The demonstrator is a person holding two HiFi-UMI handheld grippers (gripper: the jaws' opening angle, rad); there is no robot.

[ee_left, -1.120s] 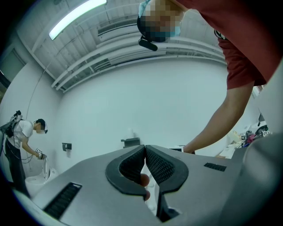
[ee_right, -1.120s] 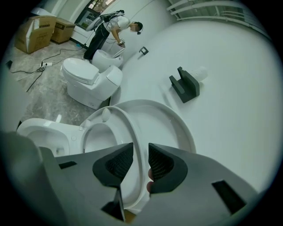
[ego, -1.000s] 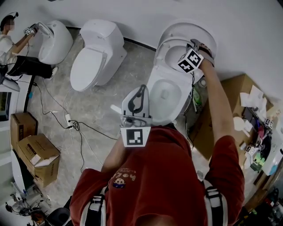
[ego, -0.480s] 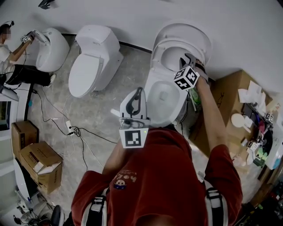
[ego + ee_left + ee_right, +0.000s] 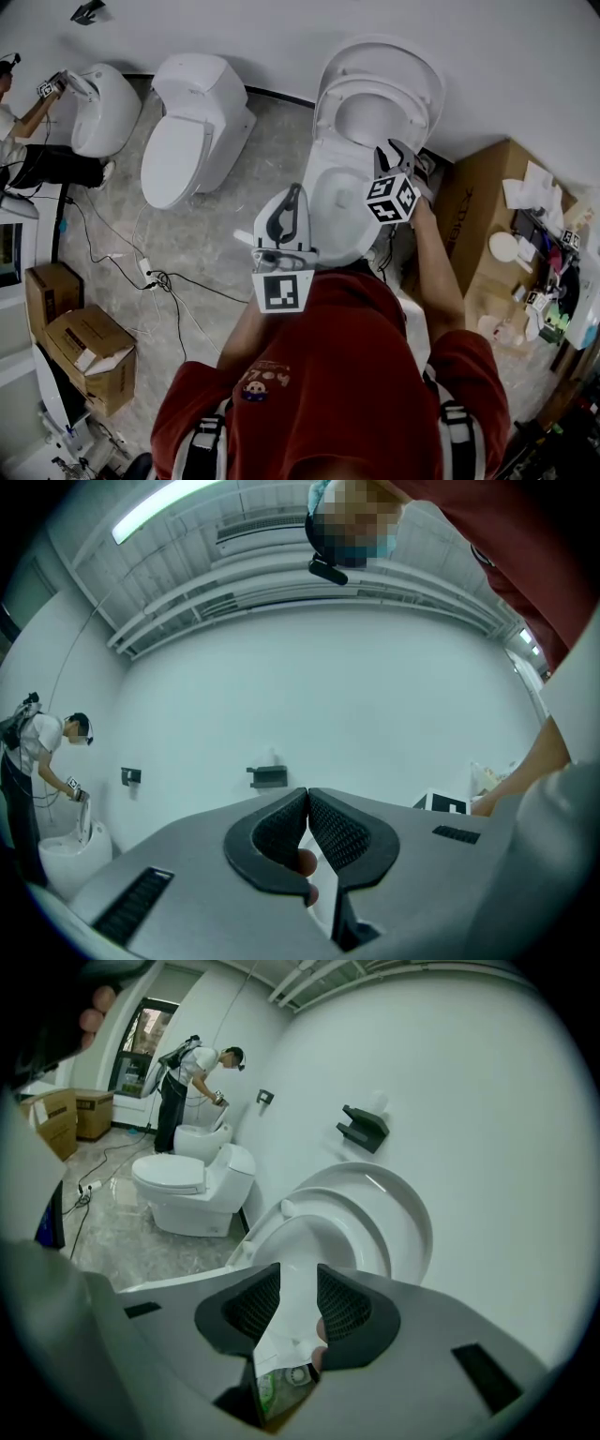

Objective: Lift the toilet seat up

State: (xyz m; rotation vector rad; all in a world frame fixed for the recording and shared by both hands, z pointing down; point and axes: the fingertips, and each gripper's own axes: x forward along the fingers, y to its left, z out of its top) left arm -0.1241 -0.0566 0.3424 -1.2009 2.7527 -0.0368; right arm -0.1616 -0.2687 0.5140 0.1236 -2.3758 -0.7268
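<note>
The white oval plastic toilet seat (image 5: 375, 84) stood raised above the bowl of the white ceramic toilet (image 5: 342, 202). It leaned back towards the upright round lid (image 5: 389, 52), which sat close to the pale wall (image 5: 525, 75). We could not tell whether seat and lid were touching. By our reading the lift itself was done.

Our right gripper (image 5: 295, 1281) hung just in front of the raised seat and above the bowl, clear of both. Its jaws had just been opening, and nothing lay between them except the view down to the porcelain. Our left gripper (image 5: 307, 799) was held near the chest, pointing at the far wall, with its jaws pressed together on nothing.

The main risk, as we judged it, was the seat dropping. If it rested short of its balance point, or if a hinge was loose, it could swing down and slam on the rim. A careless pull-back of the right gripper could also clip the seat's lower edge and start that fall. The brown cardboard box (image 5: 487, 197) stood close on the right side, so a wide swing of that arm could strike it.
</note>
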